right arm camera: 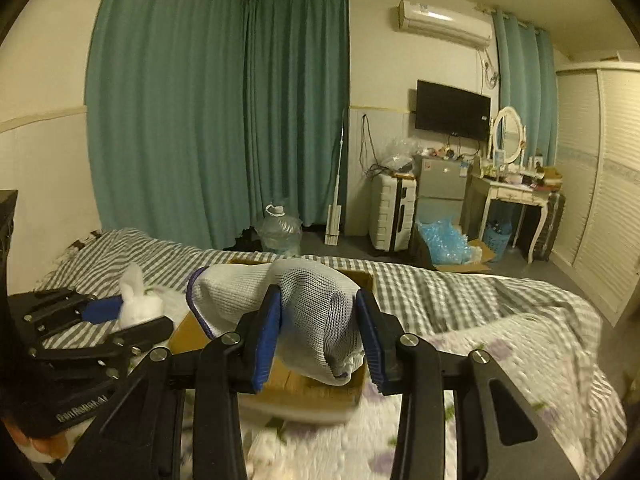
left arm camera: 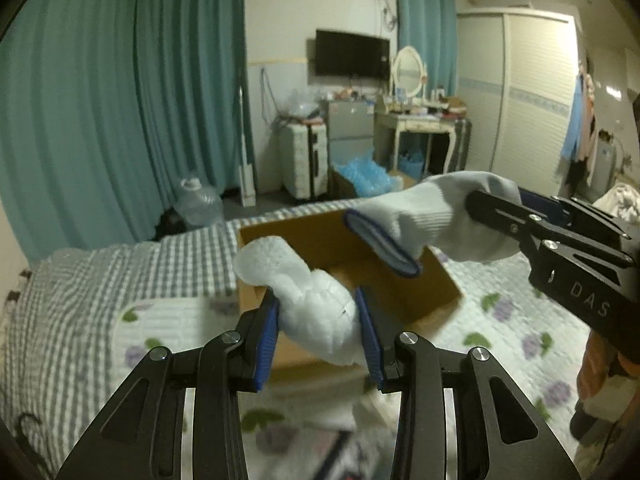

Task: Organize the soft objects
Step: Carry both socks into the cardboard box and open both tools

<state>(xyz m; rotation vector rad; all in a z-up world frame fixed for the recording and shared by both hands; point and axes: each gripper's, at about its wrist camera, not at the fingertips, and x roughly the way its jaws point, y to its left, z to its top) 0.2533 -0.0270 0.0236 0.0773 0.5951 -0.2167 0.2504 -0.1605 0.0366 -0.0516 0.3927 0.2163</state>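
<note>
- We are in a lived-in bedroom: a bed with a grey checked sheet and a floral quilt fills the foreground.
- At twelve o'clock we see teal curtains and a wall-mounted television.
- At one o'clock stand a vanity with an oval mirror, a suitcase and a louvred wardrobe.

The fluffy sock is plain white; the ribbed sock is pale grey-white with a blue cuff. The box is brown, the curtains teal, and the bedding grey-and-white checked beside a white quilt with purple flowers.
</note>
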